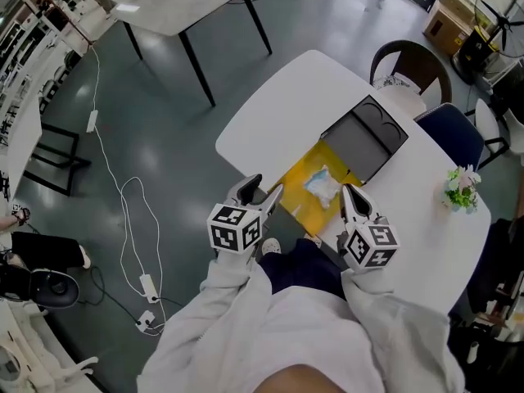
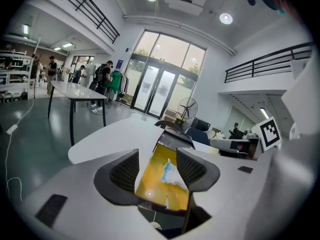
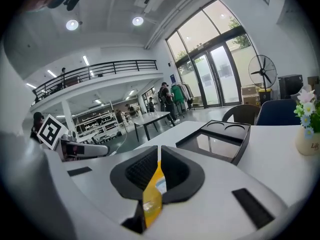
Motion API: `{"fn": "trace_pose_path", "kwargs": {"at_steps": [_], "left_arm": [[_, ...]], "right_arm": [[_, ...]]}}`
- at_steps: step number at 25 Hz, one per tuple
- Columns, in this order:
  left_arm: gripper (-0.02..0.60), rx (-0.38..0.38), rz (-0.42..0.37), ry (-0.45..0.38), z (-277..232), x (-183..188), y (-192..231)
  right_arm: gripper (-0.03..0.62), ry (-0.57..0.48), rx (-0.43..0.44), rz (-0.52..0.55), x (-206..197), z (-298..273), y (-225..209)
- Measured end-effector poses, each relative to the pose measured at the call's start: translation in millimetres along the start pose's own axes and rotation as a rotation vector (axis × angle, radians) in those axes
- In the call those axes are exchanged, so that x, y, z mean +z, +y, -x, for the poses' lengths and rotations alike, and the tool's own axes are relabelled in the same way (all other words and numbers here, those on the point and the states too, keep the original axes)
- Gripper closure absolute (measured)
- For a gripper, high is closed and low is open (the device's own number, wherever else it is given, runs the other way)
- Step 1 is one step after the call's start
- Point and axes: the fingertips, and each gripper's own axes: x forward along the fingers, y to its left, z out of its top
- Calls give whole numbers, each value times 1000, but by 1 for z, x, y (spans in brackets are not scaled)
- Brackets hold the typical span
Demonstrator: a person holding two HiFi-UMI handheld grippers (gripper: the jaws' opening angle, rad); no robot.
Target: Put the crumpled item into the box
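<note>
Right claw (image 3: 157, 170) clamped shut on edge of open yellow-lined black box (image 1: 296, 205). Left claw (image 2: 157, 168) wide open, empty – crumpled white-blue wad (image 1: 322, 185) lying inside box.

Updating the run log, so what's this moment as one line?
crumpled item: inside yellow box | left gripper: open, empty | right gripper: shut on yellow box edge

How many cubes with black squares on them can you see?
2. One cube rides on the left gripper, left of the yellow box; the other cube rides on the right gripper, at its right. None looks hidden.
</note>
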Motion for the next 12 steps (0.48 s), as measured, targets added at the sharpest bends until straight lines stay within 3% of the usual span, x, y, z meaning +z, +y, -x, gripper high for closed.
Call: {"fn": "trace_pose_path", "kwargs": {"at_steps": [5, 8, 12], "left_arm": [[430, 42, -43, -112, 32, 14, 4], [507, 57, -112, -180, 48, 21, 5], [548, 71, -184, -268, 59, 33, 0]], "right_arm": [[551, -24, 25, 57, 14, 2, 15], [551, -43, 32, 96, 23, 3, 20], [551, -72, 36, 137, 34, 8, 22]]}}
